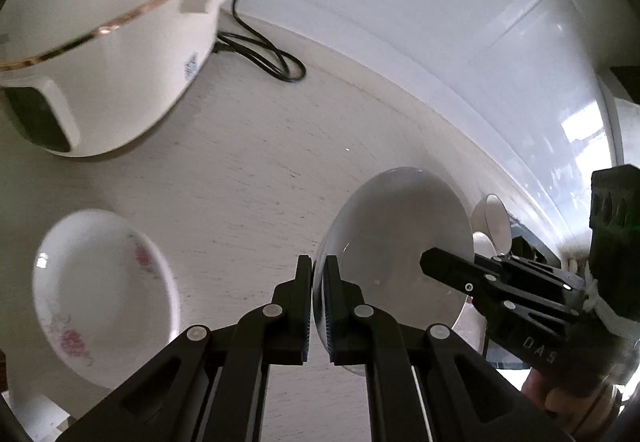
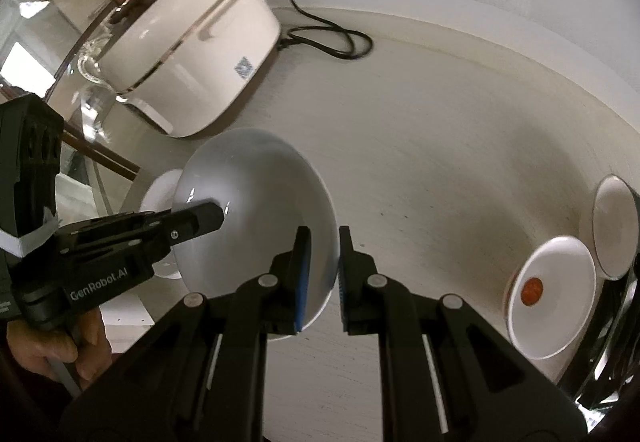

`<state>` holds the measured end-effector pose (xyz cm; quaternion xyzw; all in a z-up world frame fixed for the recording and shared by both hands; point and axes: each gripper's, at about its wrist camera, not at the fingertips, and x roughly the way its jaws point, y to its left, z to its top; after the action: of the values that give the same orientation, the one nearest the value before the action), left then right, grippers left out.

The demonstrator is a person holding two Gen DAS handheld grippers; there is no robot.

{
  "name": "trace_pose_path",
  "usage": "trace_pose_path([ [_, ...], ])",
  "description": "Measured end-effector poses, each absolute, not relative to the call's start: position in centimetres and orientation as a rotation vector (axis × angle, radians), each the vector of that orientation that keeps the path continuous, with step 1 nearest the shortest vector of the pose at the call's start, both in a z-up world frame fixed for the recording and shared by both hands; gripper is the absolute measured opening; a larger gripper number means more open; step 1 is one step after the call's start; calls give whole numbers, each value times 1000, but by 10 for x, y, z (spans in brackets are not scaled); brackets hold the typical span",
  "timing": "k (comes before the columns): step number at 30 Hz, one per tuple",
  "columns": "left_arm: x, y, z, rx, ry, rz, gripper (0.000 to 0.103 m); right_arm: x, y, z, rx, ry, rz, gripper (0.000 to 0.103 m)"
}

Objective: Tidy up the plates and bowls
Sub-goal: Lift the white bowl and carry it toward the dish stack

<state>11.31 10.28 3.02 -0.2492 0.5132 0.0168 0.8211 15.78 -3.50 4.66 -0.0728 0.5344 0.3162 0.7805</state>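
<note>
The left claw (image 1: 318, 302) is clenched on the rim of a plain white bowl (image 1: 400, 242) held above the table (image 1: 260, 170); the right claw (image 2: 323, 274) straddles the opposite rim, released. Glazed, slippery and breakable, it probably handles best by the rim.

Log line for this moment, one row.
left hand-held gripper: shut on white plate rim | right hand-held gripper: open around rim | plate tilted above table

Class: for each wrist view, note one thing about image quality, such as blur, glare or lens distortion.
Left wrist view: the floral bowl is smeared by motion blur, and the wall edge bends from fisheye distortion. Right wrist view: the held white bowl looks soft-edged, with window glare on the glass upper left.
</note>
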Motion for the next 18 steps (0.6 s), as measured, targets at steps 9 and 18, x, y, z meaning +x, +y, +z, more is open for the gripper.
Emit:
trace_pose_path([
  [9, 91, 144, 36, -580, 1060, 110, 5, 153, 3, 45, -193, 1153, 770, 16],
  [18, 62, 187, 26, -645, 1064, 208, 6, 137, 46, 32, -262, 1179, 859, 16],
])
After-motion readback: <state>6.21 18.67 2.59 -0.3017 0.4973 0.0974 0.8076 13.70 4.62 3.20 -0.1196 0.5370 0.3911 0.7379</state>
